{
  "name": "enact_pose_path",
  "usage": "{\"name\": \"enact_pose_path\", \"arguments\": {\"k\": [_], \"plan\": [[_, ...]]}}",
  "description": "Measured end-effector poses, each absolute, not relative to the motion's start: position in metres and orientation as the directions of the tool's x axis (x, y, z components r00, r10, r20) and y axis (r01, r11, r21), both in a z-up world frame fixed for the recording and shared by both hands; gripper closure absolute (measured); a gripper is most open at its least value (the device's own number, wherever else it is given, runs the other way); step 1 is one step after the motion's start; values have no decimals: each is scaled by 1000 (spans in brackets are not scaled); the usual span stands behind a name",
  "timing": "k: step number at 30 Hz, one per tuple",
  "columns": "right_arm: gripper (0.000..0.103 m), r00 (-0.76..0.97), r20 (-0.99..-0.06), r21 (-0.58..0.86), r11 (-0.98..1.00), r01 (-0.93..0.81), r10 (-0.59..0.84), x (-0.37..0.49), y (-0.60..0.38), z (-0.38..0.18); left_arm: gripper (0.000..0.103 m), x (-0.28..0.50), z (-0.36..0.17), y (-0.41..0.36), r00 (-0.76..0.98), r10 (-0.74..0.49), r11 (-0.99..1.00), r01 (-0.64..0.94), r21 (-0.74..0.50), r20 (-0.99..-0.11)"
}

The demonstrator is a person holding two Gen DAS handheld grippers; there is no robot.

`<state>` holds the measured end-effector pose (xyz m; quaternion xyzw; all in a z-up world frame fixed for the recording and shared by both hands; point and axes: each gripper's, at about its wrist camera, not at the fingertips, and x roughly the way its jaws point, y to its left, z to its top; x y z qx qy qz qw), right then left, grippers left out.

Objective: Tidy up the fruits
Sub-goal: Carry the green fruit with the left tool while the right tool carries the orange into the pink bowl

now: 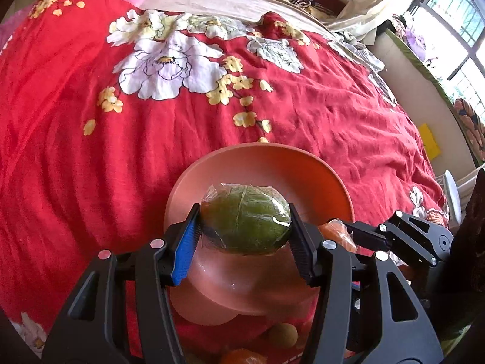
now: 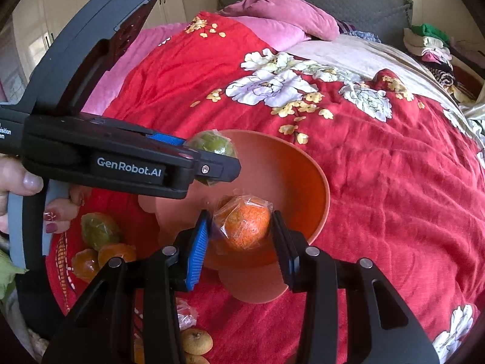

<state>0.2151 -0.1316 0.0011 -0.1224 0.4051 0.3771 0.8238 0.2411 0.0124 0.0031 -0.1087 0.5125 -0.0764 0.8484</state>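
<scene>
Here the left gripper (image 1: 245, 236) is clamped on a green fruit (image 1: 245, 218) and the right gripper (image 2: 241, 236) on an orange (image 2: 247, 226), both above the bowl (image 2: 303, 163). Each is wrapped in film, so probably slippery; hold across the middle. More fruits (image 2: 100, 230) lie on the quilt (image 2: 363, 182).

A lived-in home bedroom: a wide bed fills the scene under a red quilt (image 1: 288, 121) printed with large white and yellow flowers, pink pillows (image 2: 282, 21) and a grey padded headboard (image 2: 348, 3) at its far end. Folded clothes (image 2: 430, 45) are piled at the far right, and a barred window (image 1: 454, 24) lights the right side
</scene>
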Motion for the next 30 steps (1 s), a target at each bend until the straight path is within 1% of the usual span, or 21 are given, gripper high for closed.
{"name": "enact_pose_path", "arguments": {"k": [20, 25, 27, 30], "plan": [[62, 363, -776, 118, 683, -721, 516, 216, -130, -7, 56, 244, -7, 11, 441, -236, 966, 10, -258, -866], [59, 365, -771, 125, 686, -717, 522, 215, -133, -5, 56, 244, -7, 12, 440, -236, 966, 8, -259, -866], [56, 367, -769, 126, 686, -716, 524, 215, -134, -3, 56, 244, -7, 12, 440, -235, 966, 8, -257, -867], [56, 367, -764, 129, 683, -719, 531, 214, -135, -1, 55, 244, -7, 11, 442, -233, 966, 7, -257, -866]]}}
